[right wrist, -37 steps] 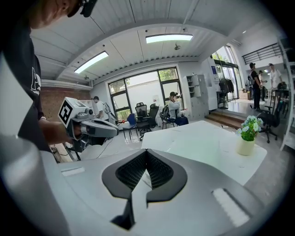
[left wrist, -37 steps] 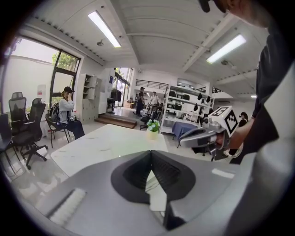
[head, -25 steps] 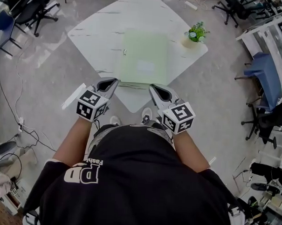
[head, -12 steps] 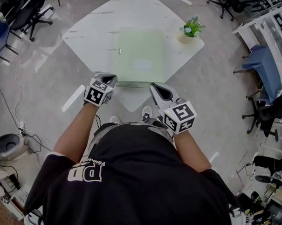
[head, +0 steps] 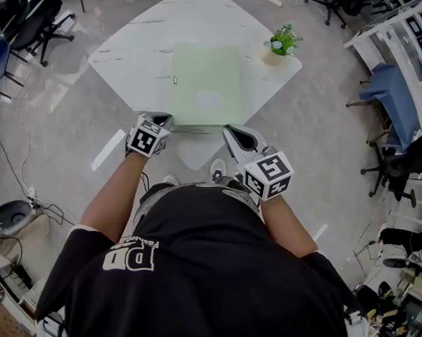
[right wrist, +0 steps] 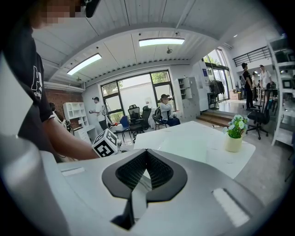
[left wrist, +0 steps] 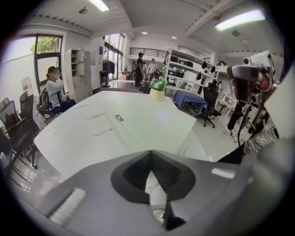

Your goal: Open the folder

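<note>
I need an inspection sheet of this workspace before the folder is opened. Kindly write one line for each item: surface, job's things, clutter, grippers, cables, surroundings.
Surface: white marbled table, flat, no spill seen.
Job's things: green folder lies closed in the table's middle, with a metal clip at its left edge.
Clutter: one potted plant near the table's right corner, apart from the folder.
Grippers: left gripper shut, empty, at the folder's near left corner; right gripper shut, empty, by its near right corner.
Cables: loose cables on the floor at left; none on the table.
Surroundings: office chairs, shelving, a seated person.
</note>
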The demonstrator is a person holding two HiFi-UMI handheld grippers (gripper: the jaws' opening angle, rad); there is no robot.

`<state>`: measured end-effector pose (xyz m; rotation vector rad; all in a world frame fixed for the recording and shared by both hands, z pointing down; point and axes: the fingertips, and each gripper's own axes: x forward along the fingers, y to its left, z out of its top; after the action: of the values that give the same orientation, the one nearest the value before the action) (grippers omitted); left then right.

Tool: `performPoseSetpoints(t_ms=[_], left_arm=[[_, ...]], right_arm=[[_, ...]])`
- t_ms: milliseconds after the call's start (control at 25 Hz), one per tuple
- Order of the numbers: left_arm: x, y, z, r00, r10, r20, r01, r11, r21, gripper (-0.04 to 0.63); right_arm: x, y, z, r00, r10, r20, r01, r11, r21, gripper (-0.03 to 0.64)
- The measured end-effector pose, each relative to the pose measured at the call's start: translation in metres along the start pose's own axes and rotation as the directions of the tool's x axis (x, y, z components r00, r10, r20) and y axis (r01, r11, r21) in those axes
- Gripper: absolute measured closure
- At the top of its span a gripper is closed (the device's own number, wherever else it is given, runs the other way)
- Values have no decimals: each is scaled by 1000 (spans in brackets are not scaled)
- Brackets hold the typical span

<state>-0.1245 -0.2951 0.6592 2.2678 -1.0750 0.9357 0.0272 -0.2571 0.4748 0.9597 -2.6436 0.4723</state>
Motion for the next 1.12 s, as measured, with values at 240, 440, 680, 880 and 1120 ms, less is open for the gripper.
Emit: performPoseSetpoints(t_ms=[240,440,680,880,1120], left_arm=[[2,3,-2,1000,-1,-2,1,1000,-22,545],[3,3,-3,1000,-15,-3,15,1000,-14,545],[3,3,-3,1000,-18,17,19,999,-32,545],[4,4,-2,1000,-18,23,19,999,-43,545],[2,1,-2,999,-37,4,37,998,-53,544]], right_arm=[[1,0,2,1000,5,-3,-5,1000,-6,618],[4,0,1,1000,6,-8,-6,1000,-6,618],[6,1,0,1000,4,-18,-4,999,-35,618],[11,3,-4,998,-10,-57,2,990,-138,618],[24,15,-15,991,6,-133,-43,960,-276,606]])
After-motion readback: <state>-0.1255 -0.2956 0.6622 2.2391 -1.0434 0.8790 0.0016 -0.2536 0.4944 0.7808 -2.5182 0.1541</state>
